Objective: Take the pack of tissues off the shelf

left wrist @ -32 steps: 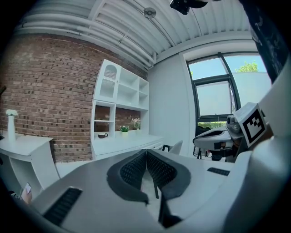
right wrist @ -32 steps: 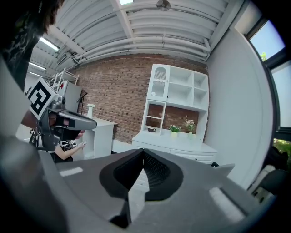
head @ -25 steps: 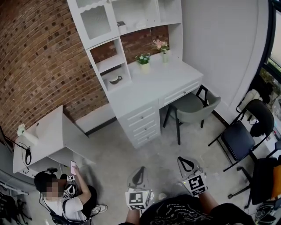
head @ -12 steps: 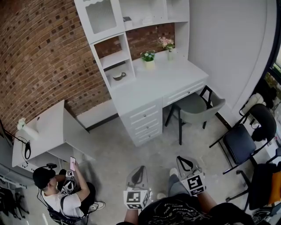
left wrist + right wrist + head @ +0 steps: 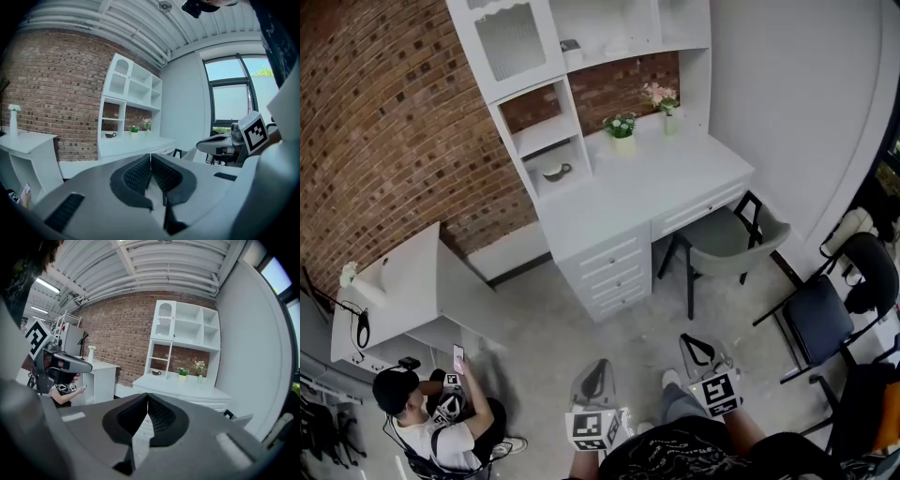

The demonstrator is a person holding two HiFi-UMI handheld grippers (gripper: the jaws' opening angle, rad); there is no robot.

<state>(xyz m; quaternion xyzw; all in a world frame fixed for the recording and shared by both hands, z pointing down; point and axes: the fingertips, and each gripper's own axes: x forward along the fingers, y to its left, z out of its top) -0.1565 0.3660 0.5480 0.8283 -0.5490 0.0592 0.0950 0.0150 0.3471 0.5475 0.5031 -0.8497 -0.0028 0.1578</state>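
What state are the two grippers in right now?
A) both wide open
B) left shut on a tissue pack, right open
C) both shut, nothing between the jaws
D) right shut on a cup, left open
C: the left gripper has its jaws pressed together with nothing between them, and the right gripper looks the same in its own view; both are well short of the desk.

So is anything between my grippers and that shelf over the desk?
Bare floor lies ahead of the left gripper and right gripper. The white desk fronts the shelf unit, so the reach goes over it. The grey chair is off right, the seated person off left.
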